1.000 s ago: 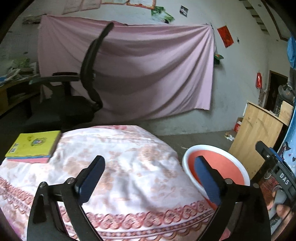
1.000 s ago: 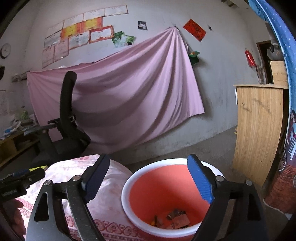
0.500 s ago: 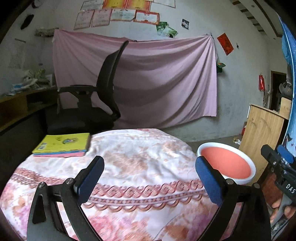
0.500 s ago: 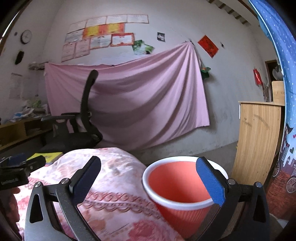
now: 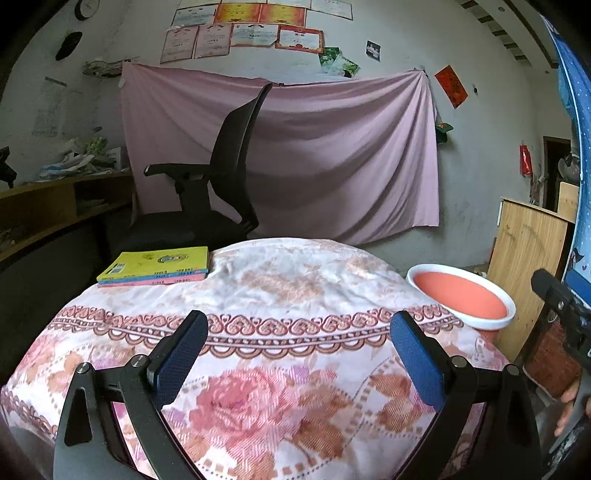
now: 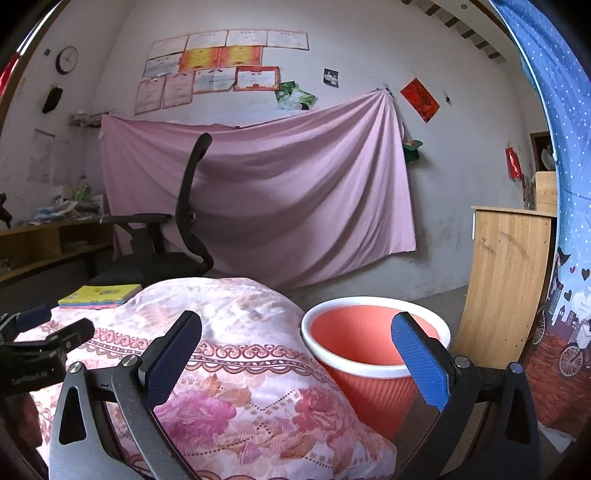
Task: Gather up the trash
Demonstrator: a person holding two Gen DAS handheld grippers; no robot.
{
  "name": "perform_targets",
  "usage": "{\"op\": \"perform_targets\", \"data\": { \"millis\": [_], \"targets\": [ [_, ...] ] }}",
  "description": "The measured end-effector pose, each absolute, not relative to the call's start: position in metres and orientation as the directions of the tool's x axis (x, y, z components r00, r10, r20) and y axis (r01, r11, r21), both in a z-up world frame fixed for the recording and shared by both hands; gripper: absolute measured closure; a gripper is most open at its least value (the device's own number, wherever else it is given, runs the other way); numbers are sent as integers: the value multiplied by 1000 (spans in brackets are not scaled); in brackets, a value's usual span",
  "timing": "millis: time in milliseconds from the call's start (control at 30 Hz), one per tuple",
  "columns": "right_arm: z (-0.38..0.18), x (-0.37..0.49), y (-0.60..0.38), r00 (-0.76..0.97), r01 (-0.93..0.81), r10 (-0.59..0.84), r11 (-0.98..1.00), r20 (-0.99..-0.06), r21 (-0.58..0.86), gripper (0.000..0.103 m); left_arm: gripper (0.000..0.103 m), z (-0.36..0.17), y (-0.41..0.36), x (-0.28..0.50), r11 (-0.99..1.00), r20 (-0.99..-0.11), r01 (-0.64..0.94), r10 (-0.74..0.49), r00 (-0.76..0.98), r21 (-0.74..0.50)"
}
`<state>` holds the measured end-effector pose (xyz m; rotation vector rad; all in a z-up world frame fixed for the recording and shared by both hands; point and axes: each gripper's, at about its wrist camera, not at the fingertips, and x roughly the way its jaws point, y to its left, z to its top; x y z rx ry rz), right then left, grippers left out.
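Both tools, left tool [image 5: 295, 354] and right tool [image 6: 295, 354], gape wide, empty. The bin [image 6: 373, 343] sits just right of the right tool; a careless swing could tip it over.

Floral pink cloth [image 5: 280, 295] over tabletop, stack of books [image 5: 155, 266] at its far left corner. Black office chair [image 5: 218, 192] behind. Pink sheet [image 5: 332, 155] on wall, certificates [image 5: 251, 33] above, wooden cabinet [image 6: 506, 277] right.
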<state>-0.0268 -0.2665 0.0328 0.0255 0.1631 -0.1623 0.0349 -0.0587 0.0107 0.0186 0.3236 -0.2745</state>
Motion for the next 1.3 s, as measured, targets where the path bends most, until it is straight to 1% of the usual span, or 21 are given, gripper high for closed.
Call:
{"op": "perform_targets", "data": {
  "millis": [333, 1300],
  "targets": [
    [30, -31, -263, 974, 158, -155, 987, -167, 5, 0, 6, 11, -54, 31, 967, -301, 253, -252, 920, -35],
    [30, -30, -264, 973, 161, -156, 987, -168, 17, 0, 6, 10, -53, 32, 967, -301, 251, -250, 920, -35]
  ]
}}
